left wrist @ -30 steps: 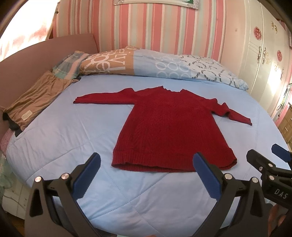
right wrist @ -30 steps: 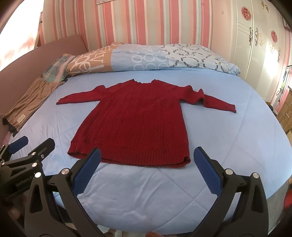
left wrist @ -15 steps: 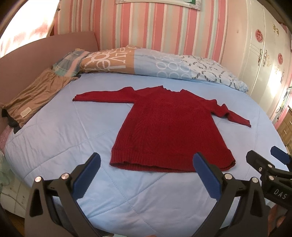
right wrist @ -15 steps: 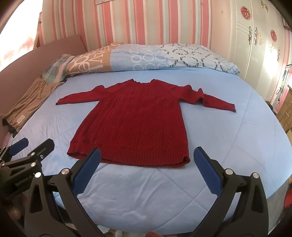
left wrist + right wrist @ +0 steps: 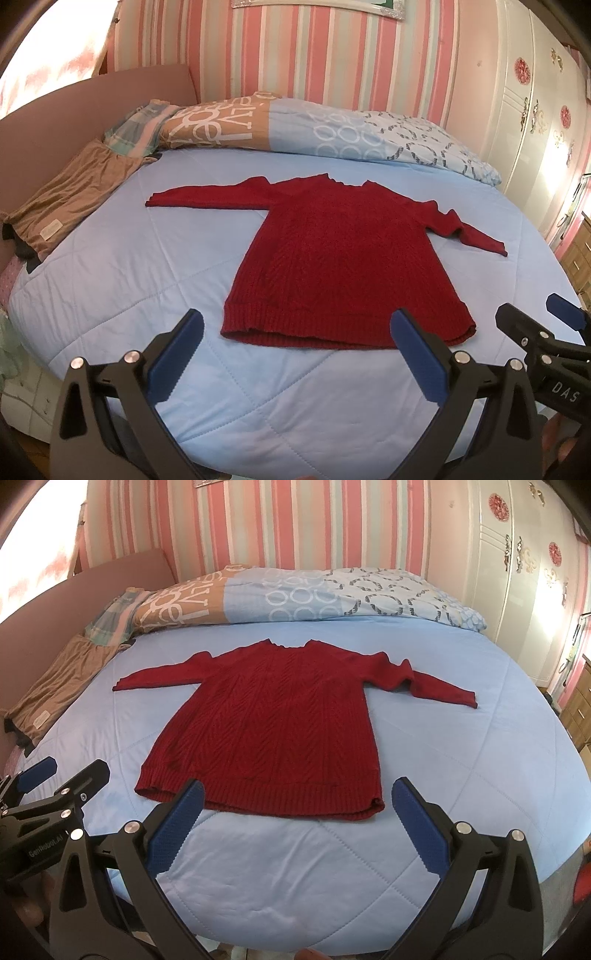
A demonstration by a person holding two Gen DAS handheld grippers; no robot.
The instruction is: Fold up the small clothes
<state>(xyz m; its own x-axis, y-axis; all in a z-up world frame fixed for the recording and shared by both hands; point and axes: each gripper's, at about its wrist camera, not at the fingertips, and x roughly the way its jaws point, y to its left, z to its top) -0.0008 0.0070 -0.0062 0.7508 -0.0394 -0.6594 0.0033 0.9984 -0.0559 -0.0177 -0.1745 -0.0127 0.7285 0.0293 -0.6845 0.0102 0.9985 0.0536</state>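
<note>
Red sweater [image 5: 343, 258] spread flat on the bed [image 5: 122, 280], sleeves out, hem nearest. Left gripper [image 5: 295, 354] and right gripper [image 5: 295, 827] hovering short of it, jaws spread, holding nothing. Best to pinch one cuff each (both knit layers) and fold inward evenly.

red cable-knit sweater [image 5: 343, 258], ribbed hem, matt quilted blue bedspread [image 5: 110, 280], tongs' blue textured pads [image 5: 177, 827], black plastic frames
</note>
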